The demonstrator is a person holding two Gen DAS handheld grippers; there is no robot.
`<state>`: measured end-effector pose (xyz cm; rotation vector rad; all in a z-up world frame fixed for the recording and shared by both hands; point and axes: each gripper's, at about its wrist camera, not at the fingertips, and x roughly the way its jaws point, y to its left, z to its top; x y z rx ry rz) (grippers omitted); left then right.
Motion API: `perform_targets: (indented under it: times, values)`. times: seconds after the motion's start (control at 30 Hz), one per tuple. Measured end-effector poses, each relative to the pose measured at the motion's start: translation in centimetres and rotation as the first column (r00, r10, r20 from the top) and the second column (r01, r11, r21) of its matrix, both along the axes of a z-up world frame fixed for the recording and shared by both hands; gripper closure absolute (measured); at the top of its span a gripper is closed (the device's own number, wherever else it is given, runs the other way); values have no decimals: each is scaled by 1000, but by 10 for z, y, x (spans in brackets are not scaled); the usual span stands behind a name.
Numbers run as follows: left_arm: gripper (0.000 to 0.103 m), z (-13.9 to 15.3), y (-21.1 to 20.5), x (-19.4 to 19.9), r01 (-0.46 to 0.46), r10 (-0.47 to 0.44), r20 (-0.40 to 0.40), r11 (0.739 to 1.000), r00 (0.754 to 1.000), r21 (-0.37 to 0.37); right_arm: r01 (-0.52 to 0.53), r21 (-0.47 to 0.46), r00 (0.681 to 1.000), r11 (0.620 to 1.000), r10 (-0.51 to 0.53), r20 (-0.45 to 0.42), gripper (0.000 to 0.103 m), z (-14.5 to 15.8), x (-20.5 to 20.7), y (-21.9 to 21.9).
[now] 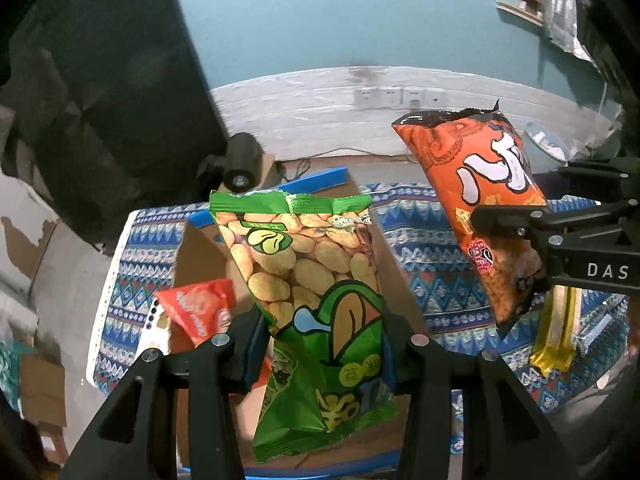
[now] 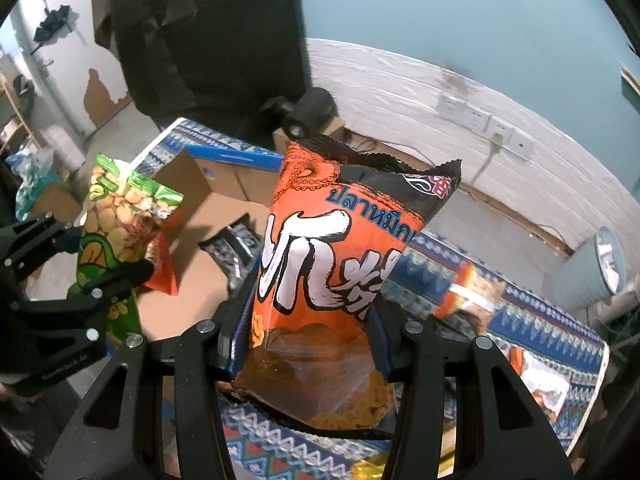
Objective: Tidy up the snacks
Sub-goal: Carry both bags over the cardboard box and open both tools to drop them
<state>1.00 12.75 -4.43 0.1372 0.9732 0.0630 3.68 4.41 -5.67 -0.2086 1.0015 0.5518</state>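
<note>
Counted contents. Two black two-finger grippers: left gripper [image 1: 324,344], right gripper [image 2: 308,344]. One green crinkled foil bag of broad beans [image 1: 316,280]. One orange-and-black foil snack bag with white lettering [image 2: 332,276]. One small red snack packet [image 1: 200,312]. One black patterned packet [image 2: 236,248]. One open brown cardboard box with blue-edged flaps [image 1: 200,256]. One gold foil wrapper [image 1: 556,336]. One pale ribbed cup lying on its side [image 2: 592,272]. One blue zigzag-patterned tablecloth [image 1: 432,240].

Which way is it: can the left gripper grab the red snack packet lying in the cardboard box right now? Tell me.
Probably not. The left gripper is already shut on the green bean snack bag, which hangs between it and the red snack packet in the cardboard box.
</note>
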Motion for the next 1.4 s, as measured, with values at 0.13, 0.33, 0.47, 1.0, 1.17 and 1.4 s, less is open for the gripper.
perform_targets:
  times: [0.13, 0.33, 0.47, 1.0, 1.17, 1.4]
  values:
    - [56, -3, 17, -1, -33, 33, -7, 999, 999, -2, -28, 0, 1000, 1000, 28, -4, 55, -1, 1, 21]
    - [56, -12, 41, -2, -82, 82, -33, 997, 996, -5, -68, -2, 997, 998, 68, -27, 55, -8, -1, 51]
    - [56, -16, 55, -2, -121, 122, -44, 993, 992, 6, -86, -4, 996, 996, 86, -37, 55, -12, -2, 67]
    - [40, -23, 74, -5, -178, 178, -82, 984, 981, 4, -124, -7, 991, 992, 123, -56, 40, -18, -6, 94]
    - [32, -16, 62, -5, -146, 148, -55, 989, 987, 31, -105, -10, 993, 994, 105, -50, 35, -15, -7, 83]
    - [31, -14, 37, -1, -90, 92, -49, 995, 995, 41, -54, -27, 998, 998, 53, -44, 30, -11, -4, 51]
